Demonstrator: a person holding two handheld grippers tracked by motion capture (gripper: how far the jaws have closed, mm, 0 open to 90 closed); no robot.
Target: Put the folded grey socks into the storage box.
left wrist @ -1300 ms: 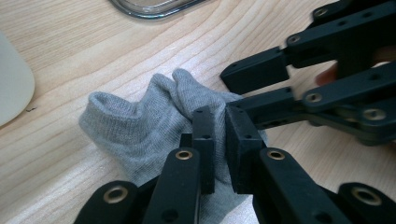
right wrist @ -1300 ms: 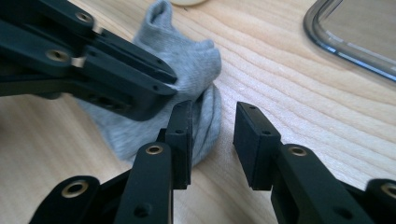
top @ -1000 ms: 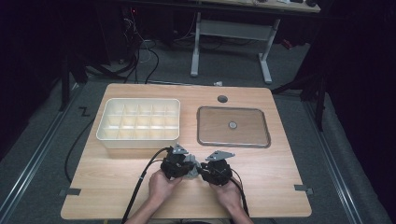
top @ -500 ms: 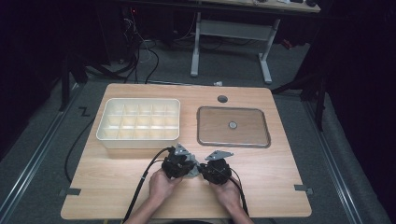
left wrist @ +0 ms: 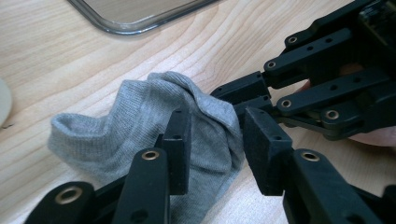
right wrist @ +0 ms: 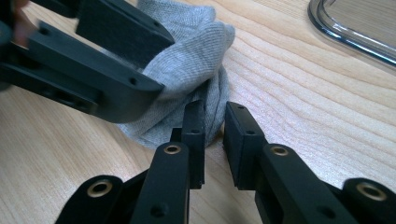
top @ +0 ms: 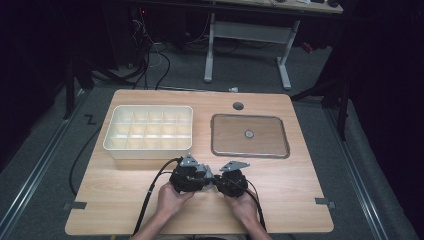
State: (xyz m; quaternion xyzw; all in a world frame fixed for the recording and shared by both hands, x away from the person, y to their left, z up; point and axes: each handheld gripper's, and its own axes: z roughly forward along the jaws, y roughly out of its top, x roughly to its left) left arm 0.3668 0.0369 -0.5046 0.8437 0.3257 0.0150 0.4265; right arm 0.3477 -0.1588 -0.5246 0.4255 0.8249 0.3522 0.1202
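A crumpled grey sock (left wrist: 140,121) lies on the wooden table near its front edge. My left gripper (left wrist: 215,140) stands open. Its jaws have just been opening and straddle the sock's bunched end without pressing it. My right gripper (right wrist: 215,135) faces it from the other side and is shut on a thin fold of the sock (right wrist: 196,60). In the left gripper view the right gripper (left wrist: 236,100) pinches that fold at the sock's right edge. From above, the left gripper (top: 207,179) and the right gripper (top: 216,182) meet tip to tip, each held in a hand.
A white compartment box (top: 148,152) sits at the back left. A clear shallow tray (top: 250,116) with a small round piece in its middle is at the back right, and its rim (left wrist: 140,25) lies close behind the sock. Black cables trail off the front edge.
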